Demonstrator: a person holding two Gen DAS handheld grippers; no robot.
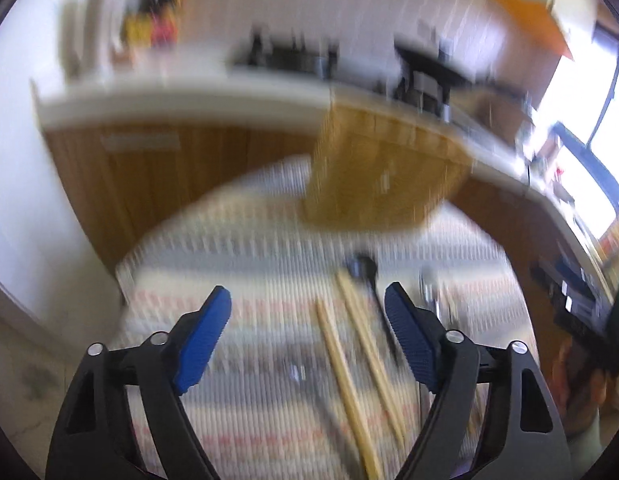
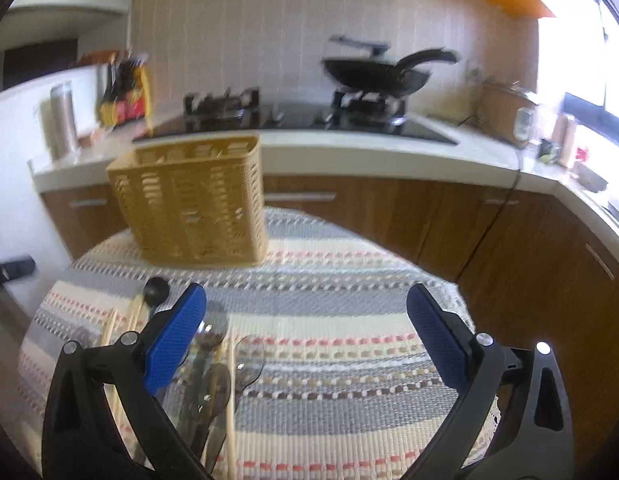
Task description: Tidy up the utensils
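basket (image 2: pixel 189 200) blocks far side, mat (image 2: pixel 349 320) clear R

Right tool (image 2: pixel 305 336): blue pads apart, nothing between them, above a striped woven mat (image 2: pixel 349 344). Yellow slatted basket (image 2: pixel 189 200) upright at the mat's far edge. Near the left pad: spoons (image 2: pixel 213 364), wooden chopsticks (image 2: pixel 230 400), black ladle (image 2: pixel 156 290), lying on the mat. Behind: counter (image 2: pixel 349 160), gas hob (image 2: pixel 293 116), black pan (image 2: pixel 377 70) on the right burner.

Two wrist views, angled down over the desk (image 2: pixel 349 344).
Both face the basket (image 2: pixel 189 200) and counter (image 2: pixel 369 152); left blurred.
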